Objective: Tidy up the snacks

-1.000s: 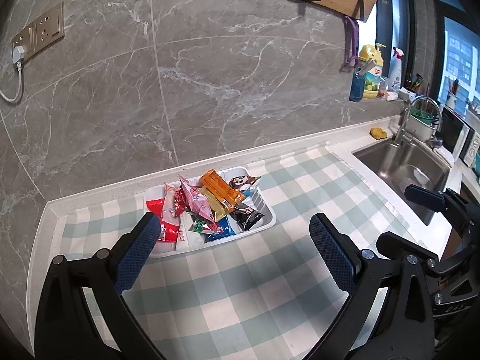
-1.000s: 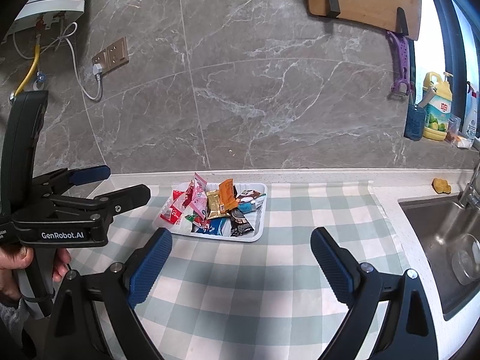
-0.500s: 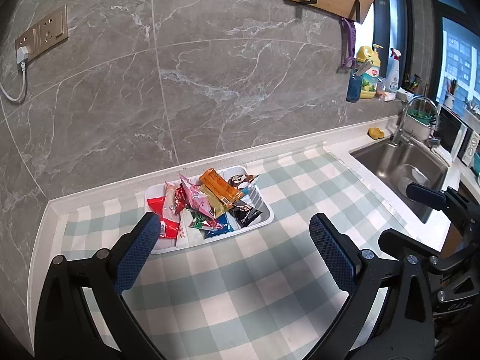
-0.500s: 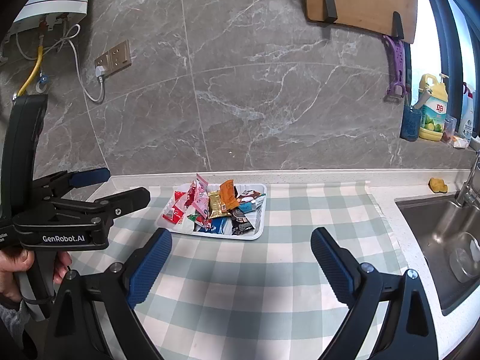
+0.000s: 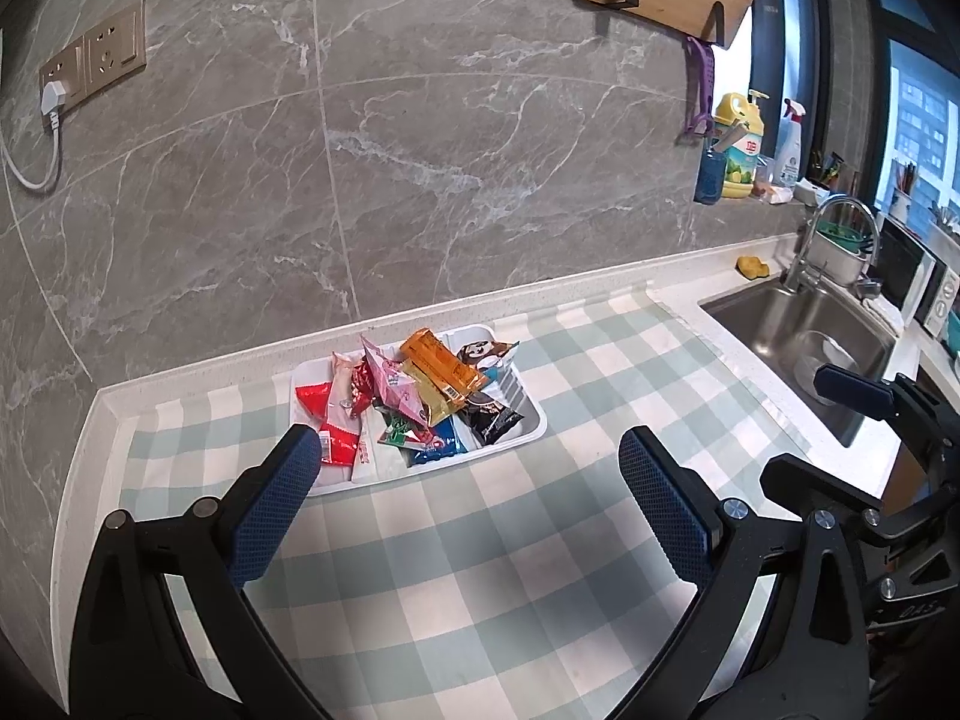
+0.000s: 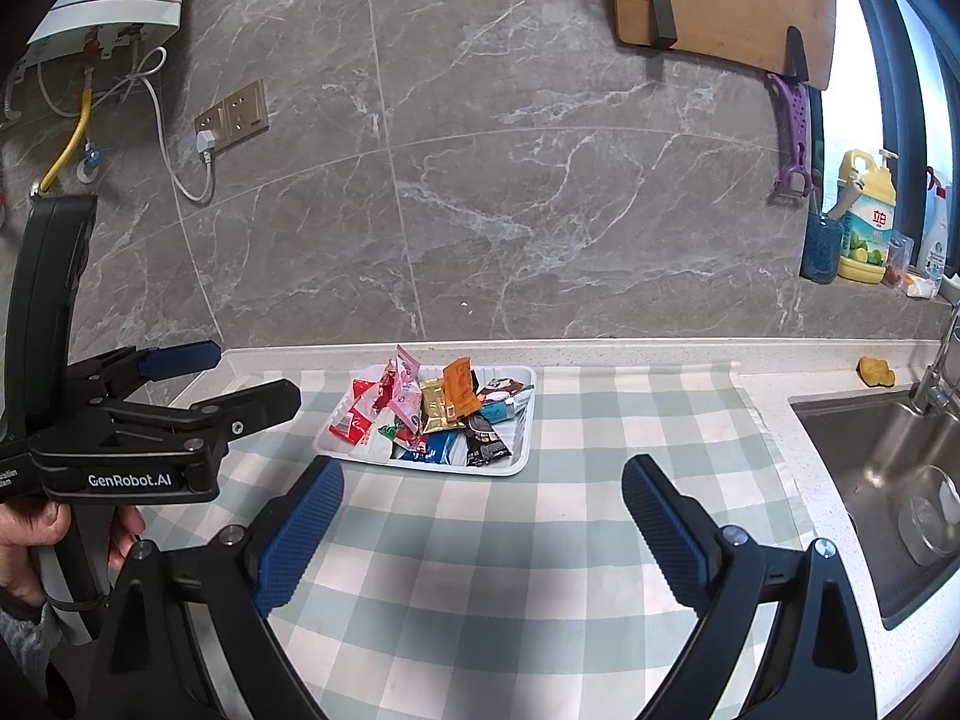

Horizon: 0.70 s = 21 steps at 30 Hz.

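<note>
- the snacks (image 5: 414, 396) lie in a loose heap, one packet over another, so a claw that closes on the pile can catch two wrappers together or only a slippery corner, and the packet can fall back or onto the checkered cloth (image 5: 480, 570).
- the white tray (image 5: 534, 420) looks light; a push from a finger on its rim can slide it on the cloth or tip it, and then packets spill.
- the orange packet (image 5: 441, 363) lies on top and leans over the others, so i judge that lifting a lower one first would disturb it.
- the left gripper (image 5: 468, 492) is wide apart and holds nothing; the tray sits just beyond its fingertips, a little to the left of the middle between them.
- the right gripper (image 6: 483, 513) is also spread wide and empty; in its view the tray (image 6: 522, 456) is farther away, near the wall, and slightly left of the middle.
- both claws are above the cloth and touch neither the tray nor the snacks.
</note>
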### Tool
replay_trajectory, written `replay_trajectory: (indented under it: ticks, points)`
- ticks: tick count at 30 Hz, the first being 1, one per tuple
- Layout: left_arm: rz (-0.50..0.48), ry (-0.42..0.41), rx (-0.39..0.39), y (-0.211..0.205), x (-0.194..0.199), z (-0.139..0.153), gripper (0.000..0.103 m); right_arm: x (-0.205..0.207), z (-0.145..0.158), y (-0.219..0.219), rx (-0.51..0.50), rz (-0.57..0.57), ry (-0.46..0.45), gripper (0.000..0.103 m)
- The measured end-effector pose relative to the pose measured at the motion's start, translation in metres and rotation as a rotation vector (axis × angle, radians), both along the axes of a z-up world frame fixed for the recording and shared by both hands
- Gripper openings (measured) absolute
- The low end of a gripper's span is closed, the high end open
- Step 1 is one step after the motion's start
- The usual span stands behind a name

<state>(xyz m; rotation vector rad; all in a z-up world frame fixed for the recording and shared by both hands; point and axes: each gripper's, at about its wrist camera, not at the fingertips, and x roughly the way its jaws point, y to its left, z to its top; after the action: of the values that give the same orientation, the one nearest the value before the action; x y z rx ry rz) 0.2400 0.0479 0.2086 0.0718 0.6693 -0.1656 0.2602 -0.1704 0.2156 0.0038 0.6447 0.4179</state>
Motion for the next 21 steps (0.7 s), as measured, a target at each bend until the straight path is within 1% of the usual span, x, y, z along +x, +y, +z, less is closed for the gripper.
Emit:
replay_trajectory:
  ticks: [7,21]
  points:
    - [0.014,0.009,-0.003,0.0038,-0.0098,-0.0041,0.101,-0.0005,0.0006,0.0029,-0.003,0.012,0.004,0.096]
    - [0.021,0.02,-0.008,0.007,-0.0015,-0.0089,0.101,0.0038,-0.001,0.0047,-0.006,0.019,0.007,0.096]
